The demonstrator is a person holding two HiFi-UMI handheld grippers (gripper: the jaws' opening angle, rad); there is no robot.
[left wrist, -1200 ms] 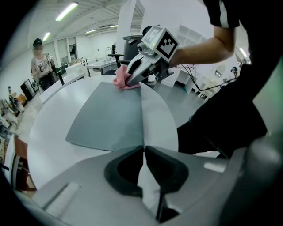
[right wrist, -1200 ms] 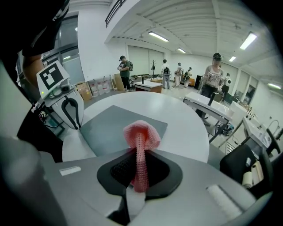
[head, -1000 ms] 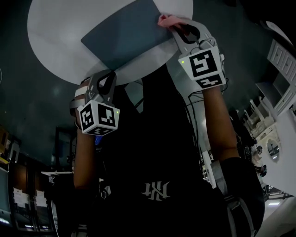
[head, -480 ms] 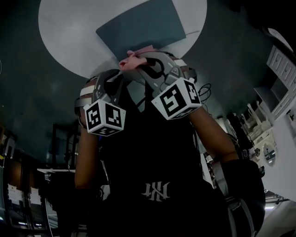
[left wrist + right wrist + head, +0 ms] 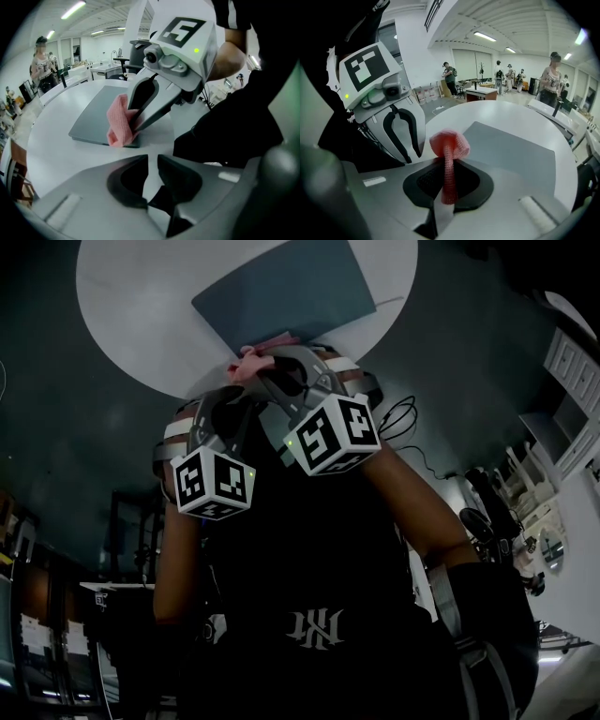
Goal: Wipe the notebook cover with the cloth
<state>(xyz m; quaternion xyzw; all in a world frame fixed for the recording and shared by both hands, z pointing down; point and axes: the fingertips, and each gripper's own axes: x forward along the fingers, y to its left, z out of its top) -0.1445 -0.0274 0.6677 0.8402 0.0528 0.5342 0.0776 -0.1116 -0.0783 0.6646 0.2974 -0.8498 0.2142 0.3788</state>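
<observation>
One grey notebook [image 5: 101, 115] lies flat on the one round white worktop [image 5: 56, 145]. There are two grippers. The right gripper [image 5: 136, 124] has its jaws closed on the single pink cloth [image 5: 121, 123]. The left gripper [image 5: 150, 161], just beside it, holds nothing, its jaws all but together. Only the left gripper view shows the cloth touching the notebook's near edge. Only the right gripper view shows the cloth strip pinched between the jaws.

White interlocked NY monogram [image 5: 316, 625], on the person's black shirt [image 5: 309, 549]
</observation>
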